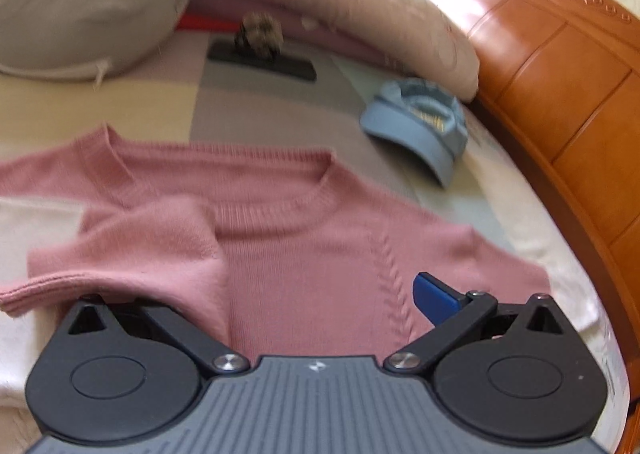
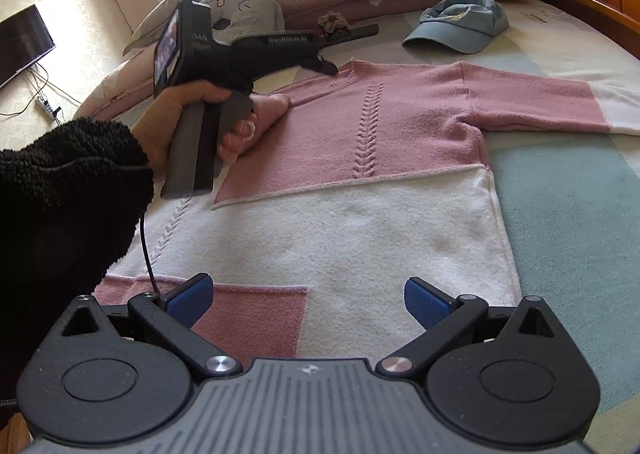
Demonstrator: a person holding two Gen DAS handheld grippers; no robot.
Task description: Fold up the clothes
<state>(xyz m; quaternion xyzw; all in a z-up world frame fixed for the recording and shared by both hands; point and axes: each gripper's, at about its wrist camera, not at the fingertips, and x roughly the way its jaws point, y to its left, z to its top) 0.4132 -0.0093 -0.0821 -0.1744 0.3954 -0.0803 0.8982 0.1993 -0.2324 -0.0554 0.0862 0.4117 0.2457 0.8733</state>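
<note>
Sweater [image 2: 360, 126]: its folded-in sleeve [image 1: 132, 246] lies under the left gripper [image 1: 256, 294], whose grip cannot be told; the right gripper [image 2: 308, 296] hangs open, empty, above the hem. The sleeve should be laid flat first.

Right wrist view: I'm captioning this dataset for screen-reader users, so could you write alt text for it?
A pink and white sweater lies flat on a bed, one sleeve stretched out to the right. The left gripper, held in a hand, reaches to the sweater's collar; the right gripper is open above the hem. A blue cap lies beyond.
</note>
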